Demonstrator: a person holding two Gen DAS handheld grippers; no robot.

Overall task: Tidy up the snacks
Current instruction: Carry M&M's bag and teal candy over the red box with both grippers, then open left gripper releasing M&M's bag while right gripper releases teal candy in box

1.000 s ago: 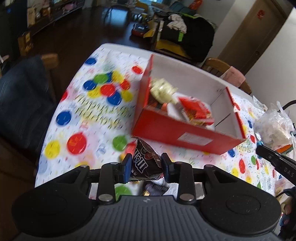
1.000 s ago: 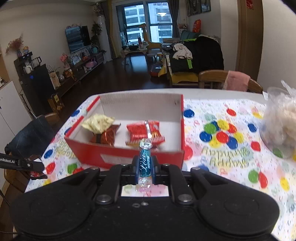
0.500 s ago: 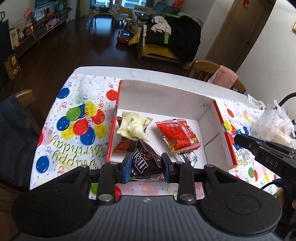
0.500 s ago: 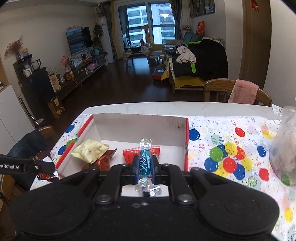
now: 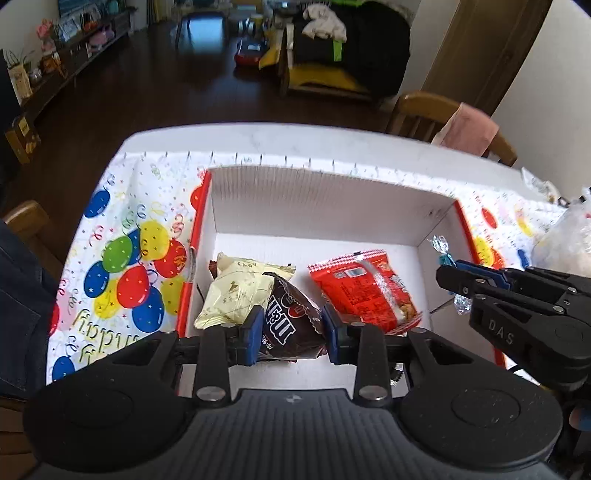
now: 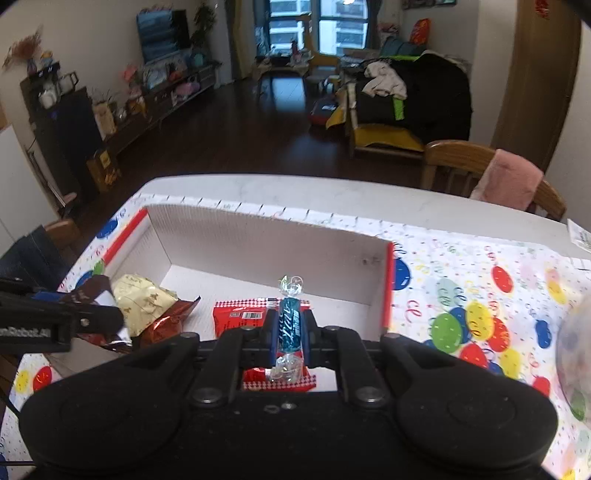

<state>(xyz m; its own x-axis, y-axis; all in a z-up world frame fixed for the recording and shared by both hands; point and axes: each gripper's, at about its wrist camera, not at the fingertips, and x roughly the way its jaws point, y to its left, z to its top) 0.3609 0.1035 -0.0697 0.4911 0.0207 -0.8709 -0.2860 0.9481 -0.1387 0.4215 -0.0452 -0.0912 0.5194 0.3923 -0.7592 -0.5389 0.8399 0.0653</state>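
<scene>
Snacks are mid-delivery: a brown M&M's bag (image 5: 291,325) sits pinched in the left tool (image 5: 291,332) above the near-left part of the red box (image 5: 463,221), and a blue wrapped candy (image 6: 290,325) is clamped upright in the right tool (image 6: 290,332) over the red packet (image 5: 364,290). A cream packet (image 5: 236,291) lies already inside. Judging by this, placing is the step in hand; next each tool should lower to bare box floor and release.

Dark wood floor (image 6: 229,140), bright windows (image 6: 317,26), wooden chair (image 6: 454,158).
</scene>
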